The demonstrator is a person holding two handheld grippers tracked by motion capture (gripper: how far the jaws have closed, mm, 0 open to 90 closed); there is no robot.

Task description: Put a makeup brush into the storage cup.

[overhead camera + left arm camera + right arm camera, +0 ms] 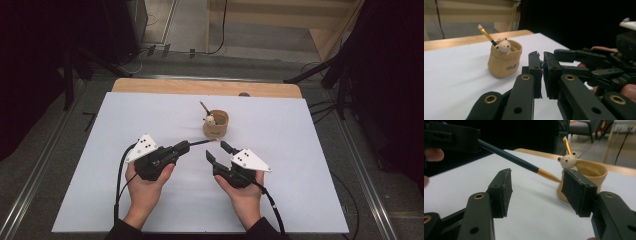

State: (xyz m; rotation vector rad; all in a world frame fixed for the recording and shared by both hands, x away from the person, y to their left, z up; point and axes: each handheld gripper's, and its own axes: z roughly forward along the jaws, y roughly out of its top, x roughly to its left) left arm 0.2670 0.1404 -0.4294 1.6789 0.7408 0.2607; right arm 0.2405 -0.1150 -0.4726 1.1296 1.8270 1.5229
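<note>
Gripping brush (202,142) clenched in left gripper (184,146) | long axis near-level, tip toward frame right at cup (216,124) | right gripper (219,151) released

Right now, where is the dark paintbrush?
In the high view the dark paintbrush sits mid-table, clamped in the left gripper, its tip pointing right toward the tan cup, just below it.

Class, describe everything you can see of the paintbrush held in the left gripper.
The paintbrush has a thin dark teal handle and a gold ferrule tapering to a point. The left gripper is shut on its rear end and holds it nearly level above the white table, its tip aimed at the tan pot. In the right gripper view the tip reaches the pot's side; whether it touches cannot be told. Nothing else touches it.
</note>
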